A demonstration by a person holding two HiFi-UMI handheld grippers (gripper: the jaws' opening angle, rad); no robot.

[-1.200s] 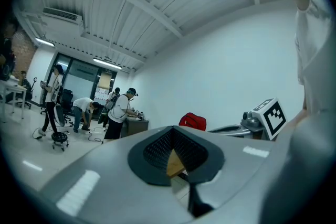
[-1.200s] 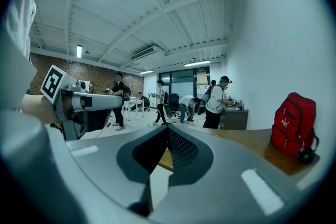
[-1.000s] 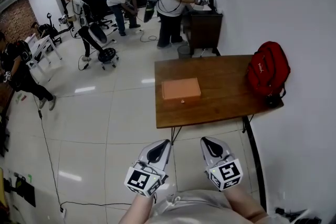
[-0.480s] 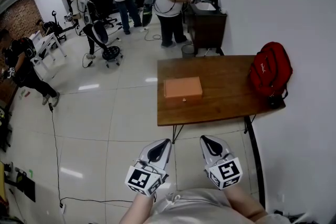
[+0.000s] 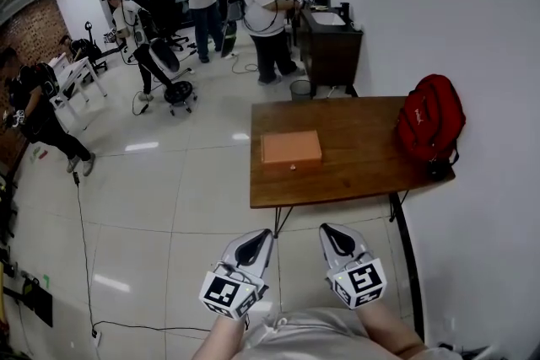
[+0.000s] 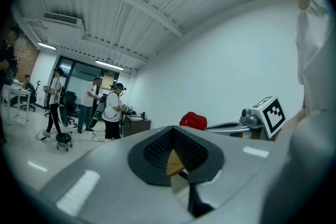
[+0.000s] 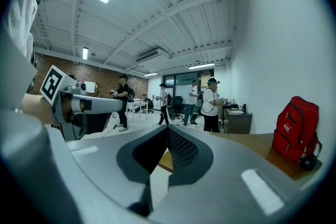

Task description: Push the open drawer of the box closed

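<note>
A flat orange box [image 5: 291, 147] lies on a brown wooden table [image 5: 354, 173], near its left front edge, with a small knob on the side facing me. How far its drawer stands out is too small to tell. Both grippers hang close to my body, well short of the table and over the floor. My left gripper [image 5: 256, 240] is shut with nothing in it, and so is my right gripper [image 5: 332, 234]. In the left gripper view the pads [image 6: 157, 150] meet in front of the table edge. The right gripper view shows the same closed pads [image 7: 181, 150].
A red backpack [image 5: 430, 120] sits at the table's right end against the white wall. Pale tiled floor [image 5: 211, 198] lies between me and the table. Several people stand far back by a dark cabinet [image 5: 329, 46] and office chairs. A cable runs along the floor at left.
The grippers keep their place near my body. The view has shifted slightly and the people at the back have moved about.
</note>
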